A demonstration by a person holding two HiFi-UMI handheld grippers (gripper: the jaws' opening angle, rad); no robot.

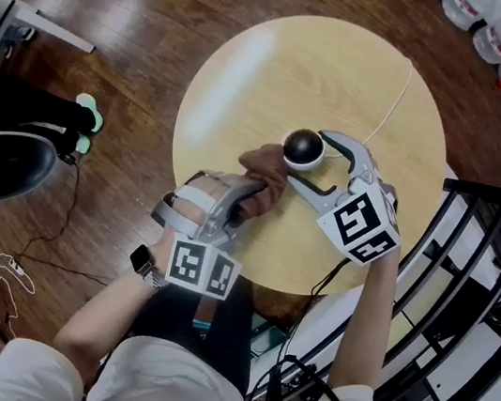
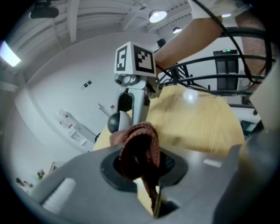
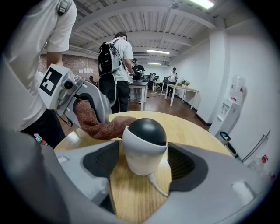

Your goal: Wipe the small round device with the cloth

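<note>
My left tongs squeeze the cloth beside the round device, my right tongs sit open around it, so a hard wipe could knock it over.

Left gripper, seen along its jaws, which are closed on a bunched red-brown cloth. Just beyond the cloth, the small round device, black-domed on a white body, is seen on the round wooden table. It stands beside the right gripper, whose marker cube is uppermost.
</note>
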